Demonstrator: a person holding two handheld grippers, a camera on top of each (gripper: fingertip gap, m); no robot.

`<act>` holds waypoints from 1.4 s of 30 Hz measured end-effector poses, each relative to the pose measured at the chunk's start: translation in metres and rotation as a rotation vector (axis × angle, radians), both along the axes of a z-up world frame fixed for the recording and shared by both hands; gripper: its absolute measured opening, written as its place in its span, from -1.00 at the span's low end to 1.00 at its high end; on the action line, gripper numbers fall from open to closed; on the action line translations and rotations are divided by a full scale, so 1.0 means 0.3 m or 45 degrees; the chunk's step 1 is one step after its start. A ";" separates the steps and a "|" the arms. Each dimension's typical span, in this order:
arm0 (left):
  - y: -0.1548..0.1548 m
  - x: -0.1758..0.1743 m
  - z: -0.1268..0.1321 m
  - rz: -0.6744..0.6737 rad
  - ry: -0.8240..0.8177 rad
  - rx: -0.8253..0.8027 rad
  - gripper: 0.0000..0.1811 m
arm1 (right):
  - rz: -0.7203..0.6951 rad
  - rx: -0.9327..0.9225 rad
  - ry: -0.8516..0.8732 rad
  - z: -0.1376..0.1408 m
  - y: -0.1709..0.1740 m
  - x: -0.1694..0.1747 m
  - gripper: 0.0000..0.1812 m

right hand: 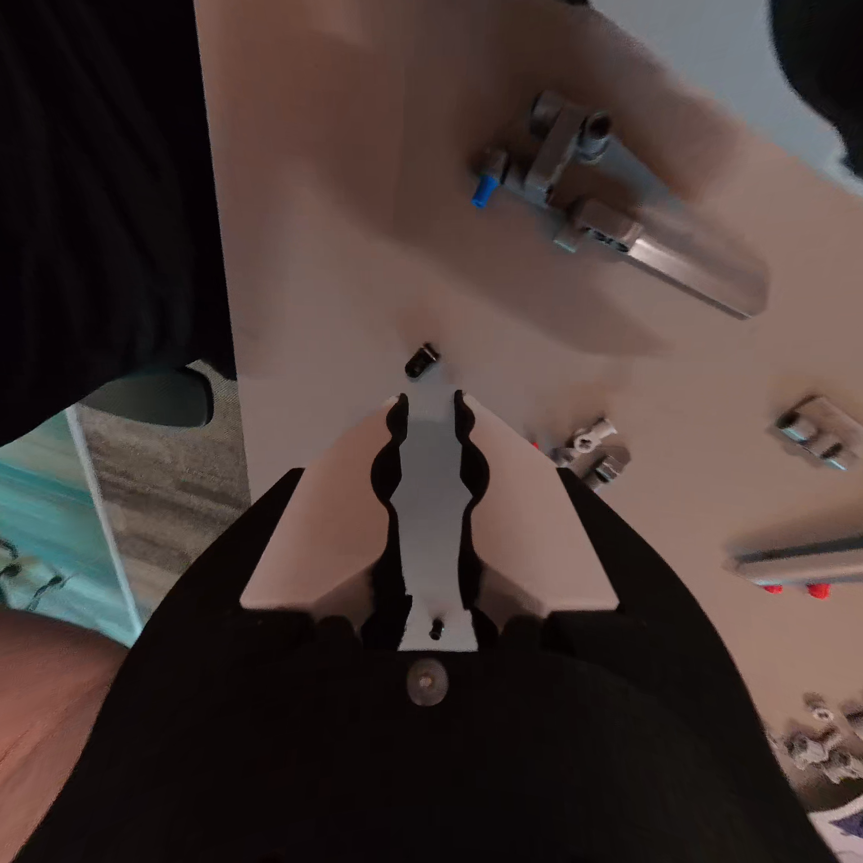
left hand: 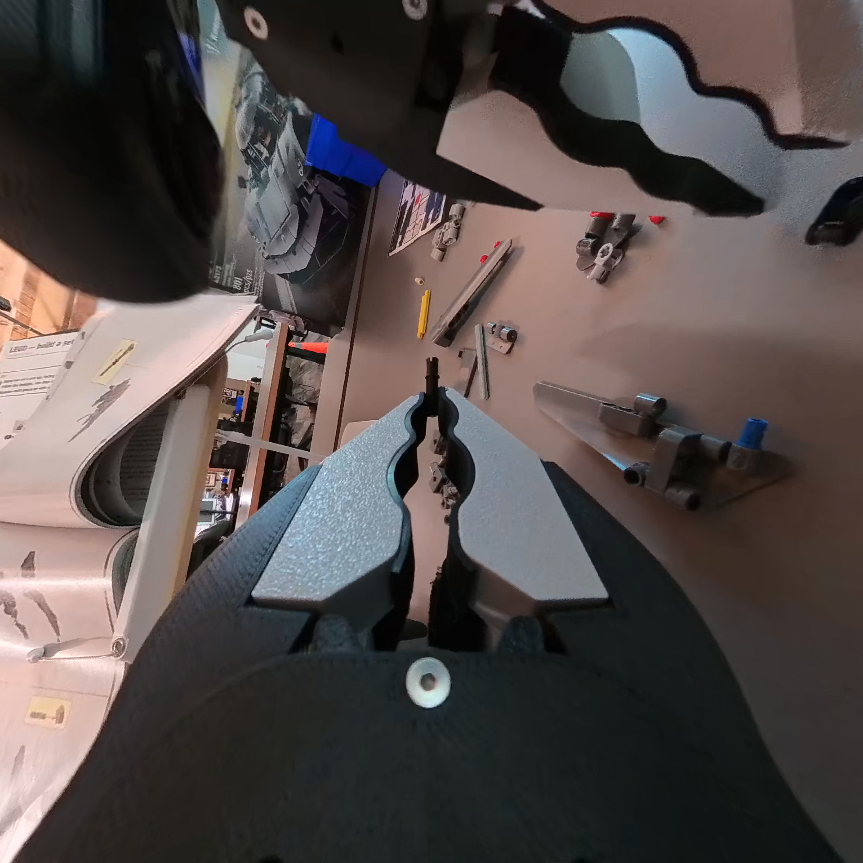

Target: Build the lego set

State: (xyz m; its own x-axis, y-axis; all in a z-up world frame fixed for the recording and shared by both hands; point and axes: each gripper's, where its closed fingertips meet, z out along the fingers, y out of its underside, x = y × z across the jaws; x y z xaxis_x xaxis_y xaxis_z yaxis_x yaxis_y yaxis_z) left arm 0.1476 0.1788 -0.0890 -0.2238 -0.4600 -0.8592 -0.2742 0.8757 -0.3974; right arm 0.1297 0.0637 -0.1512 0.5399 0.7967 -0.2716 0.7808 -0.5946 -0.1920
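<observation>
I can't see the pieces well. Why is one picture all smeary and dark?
Right wrist view: motion blur smears the grey lego assembly, and a big soft shadow darkens the table; the small black pin ahead of the open right hand-held gripper stays fairly sharp. Left wrist view: brighter and sharper, though wide-angle bending curves the edges; the left hand-held gripper pinches a black pin.

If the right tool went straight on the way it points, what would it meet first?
Probably the small black pin lying on the table, just ahead of the open right tool and slightly left of its line; depth is unclear.
</observation>
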 end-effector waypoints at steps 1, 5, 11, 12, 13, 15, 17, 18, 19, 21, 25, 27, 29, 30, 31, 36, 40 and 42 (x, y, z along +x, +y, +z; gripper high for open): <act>-0.001 -0.001 0.002 -0.002 0.000 -0.003 -0.99 | -0.010 0.045 0.014 0.008 0.010 0.001 -0.81; -0.007 -0.001 0.000 -0.012 0.005 -0.002 -0.99 | -0.021 0.242 0.025 0.037 0.019 -0.010 -0.80; -0.015 0.002 -0.005 -0.017 0.010 0.003 -1.00 | -0.049 0.349 0.024 0.004 -0.017 -0.017 -0.82; -0.016 0.003 -0.009 -0.016 0.014 0.006 -1.00 | -0.055 0.364 0.032 -0.004 -0.015 -0.021 -0.81; -0.017 0.003 -0.013 -0.017 0.017 0.010 -1.00 | -0.058 0.378 0.042 -0.011 -0.012 -0.026 -0.81; -0.017 0.004 -0.018 -0.016 0.021 0.016 -1.00 | -0.059 0.390 0.062 -0.019 -0.014 -0.040 -0.81; -0.019 0.004 -0.017 -0.018 0.021 0.016 -0.99 | -0.057 0.404 0.092 -0.014 -0.018 -0.059 -0.82; -0.019 0.004 -0.016 -0.018 0.019 0.016 -0.99 | -0.053 0.395 0.113 -0.012 -0.026 -0.073 -0.83; -0.019 0.004 -0.015 -0.018 0.019 0.015 -0.99 | -0.047 0.391 0.122 -0.013 -0.032 -0.083 -0.83; -0.018 0.004 -0.016 -0.020 0.020 0.015 -0.99 | -0.030 0.397 0.154 -0.010 -0.041 -0.107 -0.83; -0.019 0.002 -0.015 -0.022 0.020 0.017 -0.99 | -0.053 0.417 0.175 0.002 -0.046 -0.108 -0.83; -0.021 0.001 -0.012 -0.023 0.017 0.017 -1.00 | -0.068 0.417 0.165 0.000 -0.049 -0.100 -0.85; -0.021 0.002 -0.013 -0.023 0.017 0.018 -0.99 | -0.060 0.408 0.176 -0.007 -0.058 -0.112 -0.87; -0.021 0.002 -0.013 -0.023 0.018 0.018 -0.99 | -0.053 0.408 0.172 -0.013 -0.060 -0.119 -0.87; -0.022 0.002 -0.013 -0.023 0.018 0.019 -0.99 | -0.048 0.407 0.167 -0.016 -0.063 -0.124 -0.87; -0.028 0.000 -0.001 -0.031 -0.001 0.020 -1.00 | -0.128 0.527 0.243 0.066 -0.038 -0.092 -0.86; -0.030 0.001 0.004 -0.035 -0.014 0.022 -0.99 | -0.295 0.734 0.338 0.160 0.056 -0.039 -0.86; -0.027 0.000 0.005 -0.032 -0.016 0.025 -0.99 | -0.382 0.868 0.377 0.216 0.113 -0.004 -0.83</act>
State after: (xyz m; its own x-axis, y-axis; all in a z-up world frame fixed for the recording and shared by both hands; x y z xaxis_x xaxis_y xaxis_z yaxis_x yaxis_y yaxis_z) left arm 0.1477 0.1705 -0.0874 -0.2239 -0.4371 -0.8711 -0.2469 0.8901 -0.3832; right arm 0.1284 0.0977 -0.0864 0.7391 0.6712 0.0569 0.4660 -0.4485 -0.7627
